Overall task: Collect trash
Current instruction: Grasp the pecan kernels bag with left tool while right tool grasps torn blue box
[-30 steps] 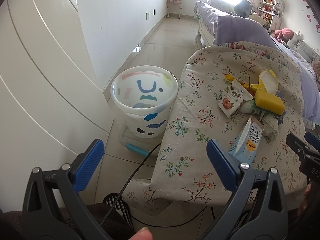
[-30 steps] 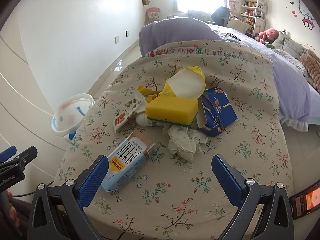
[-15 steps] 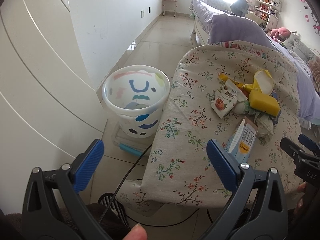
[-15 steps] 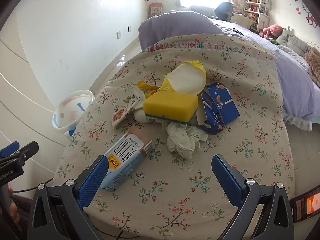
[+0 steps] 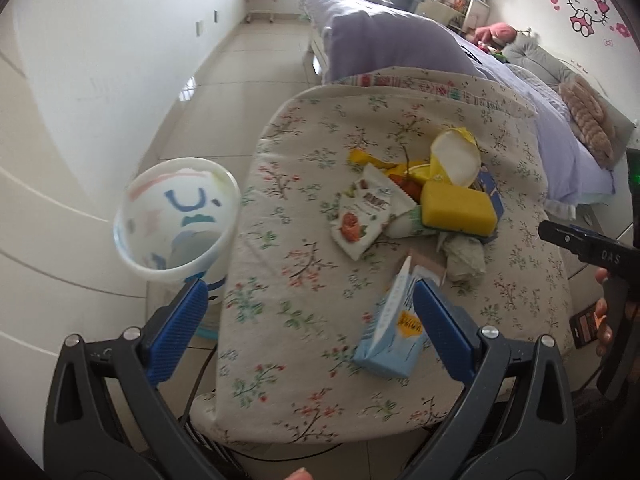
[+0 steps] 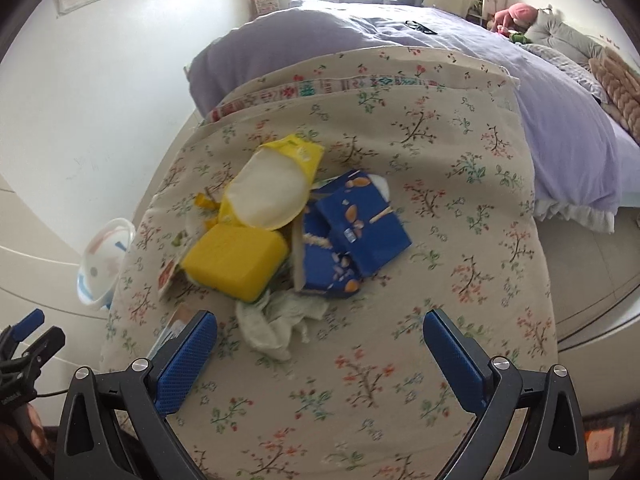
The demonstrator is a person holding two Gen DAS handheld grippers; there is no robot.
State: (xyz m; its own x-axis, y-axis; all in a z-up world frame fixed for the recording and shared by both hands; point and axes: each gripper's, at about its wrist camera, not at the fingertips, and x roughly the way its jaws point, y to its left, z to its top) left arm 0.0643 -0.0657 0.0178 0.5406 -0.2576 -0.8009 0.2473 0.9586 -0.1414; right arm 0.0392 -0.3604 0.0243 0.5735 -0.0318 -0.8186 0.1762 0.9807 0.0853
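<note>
A pile of trash lies on the floral-cloth table (image 5: 280,320). It holds a light blue milk carton (image 5: 394,332), a snack wrapper (image 5: 360,220), a yellow sponge (image 6: 236,260), a crumpled tissue (image 6: 276,320), a torn blue box (image 6: 352,236) and a yellow pouch (image 6: 268,196). My left gripper (image 5: 310,308) is open over the table's near edge, with the carton just inside its right finger. My right gripper (image 6: 320,336) is open just short of the tissue. The white painted bin (image 5: 176,220) stands on the floor left of the table. Neither gripper holds anything.
A bed with a purple cover (image 6: 440,60) runs behind and to the right of the table. White curved panels line the left side. A black cable (image 5: 200,376) hangs under the table's front edge. Tiled floor stretches past the bin.
Both grippers have moved forward toward the table. The left view has swung right, onto the carton. The right one has closed in on the tissue and the pile. Both stay open.
</note>
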